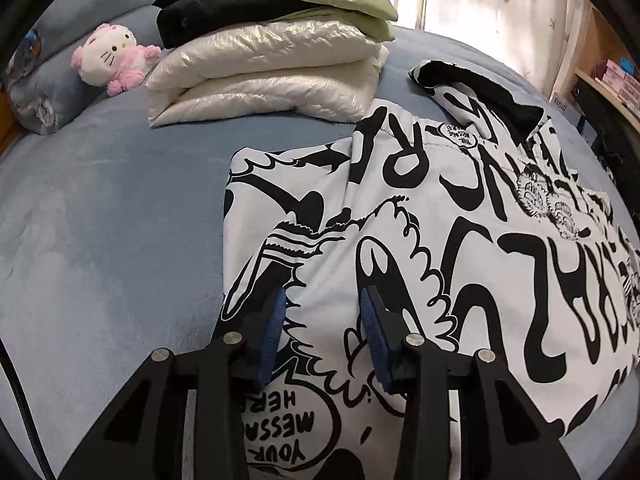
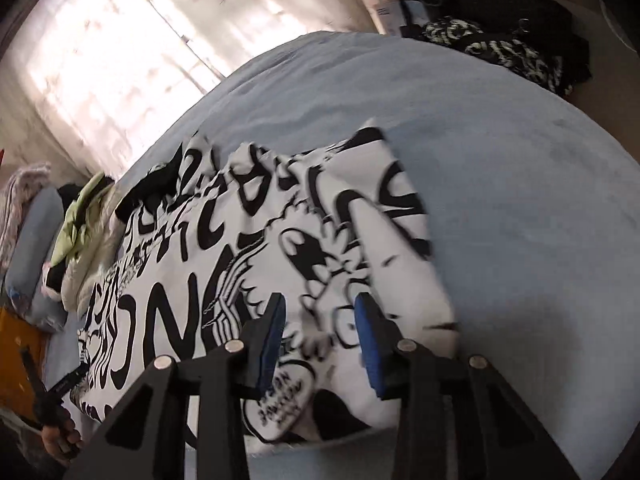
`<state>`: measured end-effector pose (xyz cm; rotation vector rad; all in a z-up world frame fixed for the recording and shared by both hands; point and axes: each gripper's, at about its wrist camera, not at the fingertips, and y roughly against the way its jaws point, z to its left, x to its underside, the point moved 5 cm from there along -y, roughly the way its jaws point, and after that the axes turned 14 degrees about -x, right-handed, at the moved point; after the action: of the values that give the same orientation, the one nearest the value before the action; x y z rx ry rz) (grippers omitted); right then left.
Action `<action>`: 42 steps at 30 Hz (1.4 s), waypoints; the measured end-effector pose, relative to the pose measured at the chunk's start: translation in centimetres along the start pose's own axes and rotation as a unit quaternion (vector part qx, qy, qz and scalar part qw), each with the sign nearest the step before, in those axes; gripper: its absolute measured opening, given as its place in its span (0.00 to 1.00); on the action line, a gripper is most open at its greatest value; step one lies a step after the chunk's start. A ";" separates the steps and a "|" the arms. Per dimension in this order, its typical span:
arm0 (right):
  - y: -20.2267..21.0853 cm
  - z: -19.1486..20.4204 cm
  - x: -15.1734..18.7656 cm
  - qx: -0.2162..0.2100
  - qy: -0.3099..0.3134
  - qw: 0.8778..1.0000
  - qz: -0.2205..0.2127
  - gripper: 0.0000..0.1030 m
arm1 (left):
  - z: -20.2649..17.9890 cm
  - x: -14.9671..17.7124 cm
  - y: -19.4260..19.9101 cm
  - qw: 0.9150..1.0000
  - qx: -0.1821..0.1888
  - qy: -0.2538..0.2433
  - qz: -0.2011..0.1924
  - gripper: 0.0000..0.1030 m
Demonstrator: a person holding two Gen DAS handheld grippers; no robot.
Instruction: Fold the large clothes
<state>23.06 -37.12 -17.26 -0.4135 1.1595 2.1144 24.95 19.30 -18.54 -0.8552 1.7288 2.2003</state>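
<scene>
A large white jacket with black graffiti print lies spread on the blue bed, its sleeve folded across the body. My left gripper is open just above the jacket's near hem, its blue pads empty. The jacket also shows in the right wrist view, slightly blurred. My right gripper is open over the jacket's other near corner, holding nothing. The left gripper and the hand on it appear at the lower left of the right wrist view.
A stack of folded clothes, white, black and green, sits at the back of the blue bed cover. A pink plush cat lies beside blue pillows. Curtains hang behind. Dark patterned clothes lie beyond the bed's far edge.
</scene>
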 end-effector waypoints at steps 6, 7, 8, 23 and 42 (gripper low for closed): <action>0.1 0.2 0.7 0.018 0.012 1.000 -0.011 0.35 | -0.2 0.0 0.0 1.000 0.000 -0.002 0.001 0.37; 0.0 0.0 0.7 0.017 0.011 1.000 -0.013 0.35 | -0.3 0.0 0.0 1.000 0.002 -0.002 0.004 0.38; 0.0 -0.1 0.8 0.018 0.012 1.000 -0.015 0.35 | -0.2 0.0 0.0 1.000 0.004 0.001 0.006 0.38; -0.5 -0.3 1.9 0.024 0.039 0.999 -0.025 0.37 | -0.7 0.2 0.5 0.999 0.018 0.022 0.021 0.58; -1.8 1.6 1.9 0.054 0.095 0.994 0.012 0.65 | -2.9 -1.4 1.7 0.997 0.070 -0.010 0.044 0.67</action>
<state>23.09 -34.35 -18.56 -0.5624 1.3857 2.0563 26.15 16.32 -16.77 -0.7351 1.9178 2.1033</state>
